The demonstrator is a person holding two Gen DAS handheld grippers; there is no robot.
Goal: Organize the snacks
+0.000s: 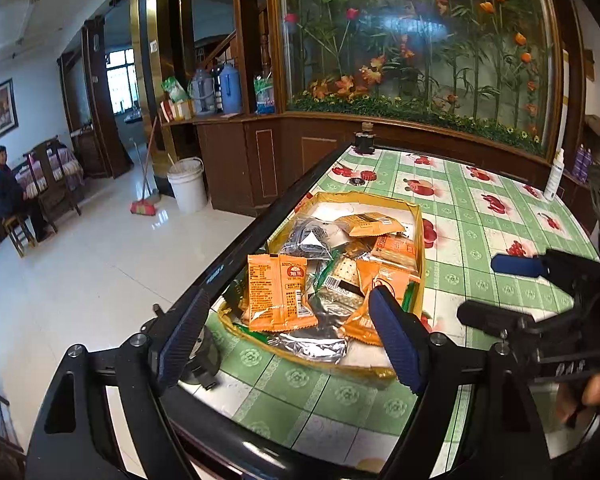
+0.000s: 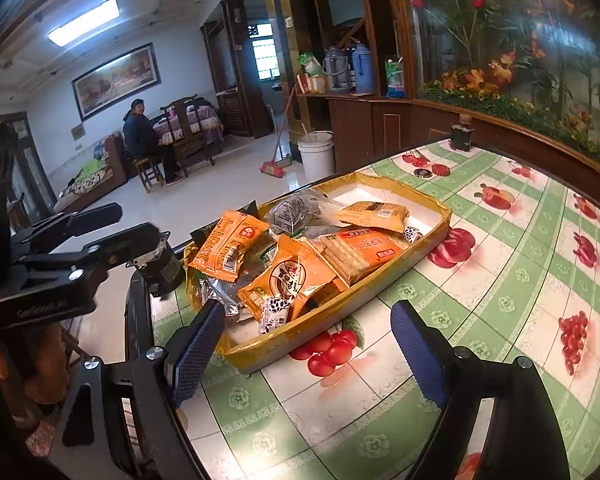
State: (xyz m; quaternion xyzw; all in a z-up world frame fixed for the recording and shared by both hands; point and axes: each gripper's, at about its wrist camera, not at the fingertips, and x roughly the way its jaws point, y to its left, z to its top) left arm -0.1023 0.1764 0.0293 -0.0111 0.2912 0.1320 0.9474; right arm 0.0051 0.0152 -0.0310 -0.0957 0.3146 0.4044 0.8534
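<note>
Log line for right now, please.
left hand-held gripper: open, empty | right hand-held gripper: open, empty | snack packets: piled in yellow tray

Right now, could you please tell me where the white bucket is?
The white bucket stands on the floor left of the table, by the wooden cabinet, with the broom just to its left.

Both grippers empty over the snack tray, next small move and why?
Probably lower the open left gripper onto the orange packet leaning over the yellow tray at its near rim: it sits highest, partly outside, and directly ahead. The right gripper is open too, off to the side.
</note>
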